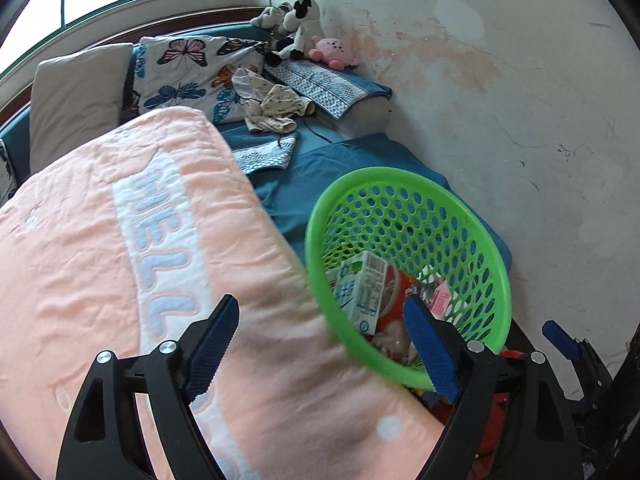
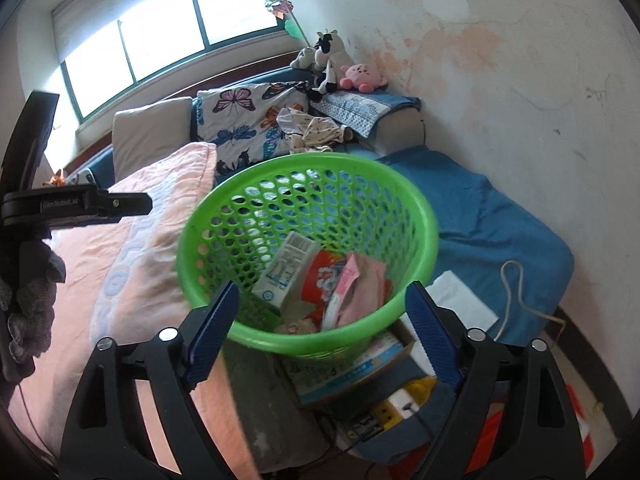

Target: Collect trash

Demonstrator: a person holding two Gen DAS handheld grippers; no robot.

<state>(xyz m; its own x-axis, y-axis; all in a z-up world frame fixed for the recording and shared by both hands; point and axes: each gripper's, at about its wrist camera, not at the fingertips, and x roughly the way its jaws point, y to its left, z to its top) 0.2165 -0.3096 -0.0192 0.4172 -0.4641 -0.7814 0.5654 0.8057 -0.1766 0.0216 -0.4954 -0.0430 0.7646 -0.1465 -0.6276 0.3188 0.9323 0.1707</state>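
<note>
Trash: one milk carton [image 2: 286,276], one red wrapper [image 2: 326,276], one pink packet [image 2: 360,286] inside one green basket [image 2: 420,216] on blue sheet [image 2: 492,216] | left gripper [image 1: 320,346] spread wide, empty | right gripper [image 2: 322,330] spread wide, basket rim between, unclamped | three plush toys [image 2: 332,66]

Green perforated basket [image 2: 416,216] on bed edge — holds carton [image 2: 286,274], wrappers [image 2: 352,288].

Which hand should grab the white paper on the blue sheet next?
Right, probably. The right gripper is open, and the paper lies just past its right finger, beside the basket. The left gripper, open too, sits over the pink blanket, farther away.
</note>
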